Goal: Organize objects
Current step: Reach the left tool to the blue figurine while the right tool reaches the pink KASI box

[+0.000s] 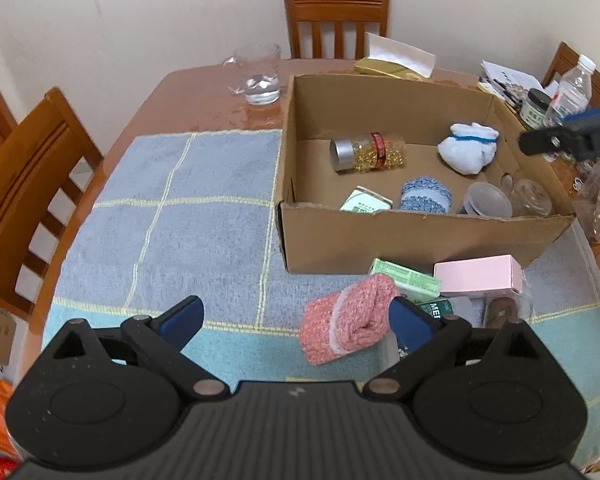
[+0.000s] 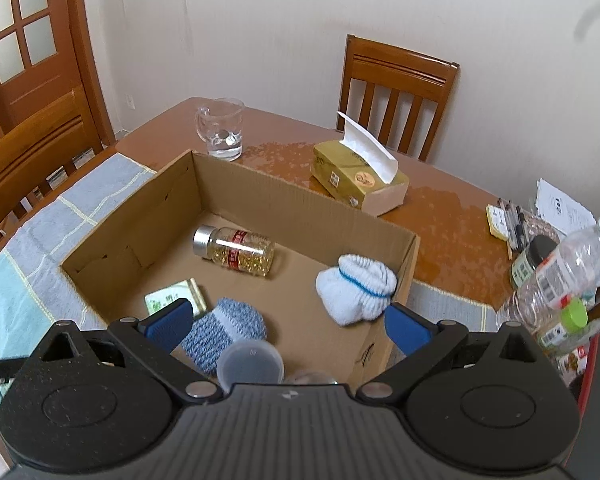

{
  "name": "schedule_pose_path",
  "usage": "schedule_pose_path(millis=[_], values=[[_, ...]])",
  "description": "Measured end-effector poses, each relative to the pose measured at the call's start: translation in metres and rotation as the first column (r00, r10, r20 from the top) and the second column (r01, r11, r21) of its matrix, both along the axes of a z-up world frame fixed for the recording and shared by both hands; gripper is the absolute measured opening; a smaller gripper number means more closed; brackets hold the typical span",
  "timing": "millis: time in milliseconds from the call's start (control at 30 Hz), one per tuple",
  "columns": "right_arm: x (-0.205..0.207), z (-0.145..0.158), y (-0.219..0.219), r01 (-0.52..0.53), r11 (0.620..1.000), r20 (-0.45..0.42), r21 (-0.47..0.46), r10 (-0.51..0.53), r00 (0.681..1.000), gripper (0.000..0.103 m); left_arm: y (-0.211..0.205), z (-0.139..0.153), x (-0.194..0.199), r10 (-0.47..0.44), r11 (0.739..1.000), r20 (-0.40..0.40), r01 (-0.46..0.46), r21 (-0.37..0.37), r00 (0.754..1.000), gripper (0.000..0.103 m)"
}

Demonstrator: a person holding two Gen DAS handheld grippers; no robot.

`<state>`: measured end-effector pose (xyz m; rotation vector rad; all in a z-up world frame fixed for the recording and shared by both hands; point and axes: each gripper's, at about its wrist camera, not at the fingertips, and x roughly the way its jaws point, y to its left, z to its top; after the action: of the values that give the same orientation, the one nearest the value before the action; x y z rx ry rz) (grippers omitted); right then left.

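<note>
A shallow brown cardboard box [image 2: 112,240] is seen open-topped on the desk [image 2: 440,208], its near wall ragged along the top edge. Inside it are noted: a clear bottle [image 2: 236,252] with a silver cap and red label, lying on its side and filled with yellow capsules; a white sock bundle [image 2: 354,288] with a blue stripe near the right wall; a blue knitted roll [image 2: 224,330]; a small green-and-white carton [image 2: 172,296]; and a translucent plastic cup [image 2: 250,364] at the near wall.

Outside the box, just in front of it, a pink knitted roll [image 1: 348,318] is found on the blue checked cloth [image 1: 180,220], beside a green carton [image 1: 406,278] and a pink box [image 1: 480,276].

The left gripper [image 1: 296,320] is held over the cloth, fingers released, nothing between them. The right gripper [image 2: 286,326] is held over the near part of the box, fingers spread wide and empty.

A glass jug [image 2: 222,128] and a tissue box [image 2: 356,180] are recorded behind the box.
</note>
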<state>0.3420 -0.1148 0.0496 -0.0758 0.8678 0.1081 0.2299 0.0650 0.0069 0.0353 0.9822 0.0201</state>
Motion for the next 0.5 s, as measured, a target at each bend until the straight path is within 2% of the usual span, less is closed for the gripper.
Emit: schedule_pose_path(millis=[300,500], values=[[-0.040,-0.017,0.001,-0.003,0.999,-0.007,0.035,0.003,1.000,0.103,-0.003,-0.021,-0.017,0.074,0.997,-0.058,-0.075,-0.020,0.996,0.099],[-0.070,-0.027,0.001,-0.013,0.999,-0.013,0.049,0.013,1.000,0.103,-0.007,-0.027,-0.033,0.052,0.999,-0.075,-0.052,-0.001,0.996,0.099]])
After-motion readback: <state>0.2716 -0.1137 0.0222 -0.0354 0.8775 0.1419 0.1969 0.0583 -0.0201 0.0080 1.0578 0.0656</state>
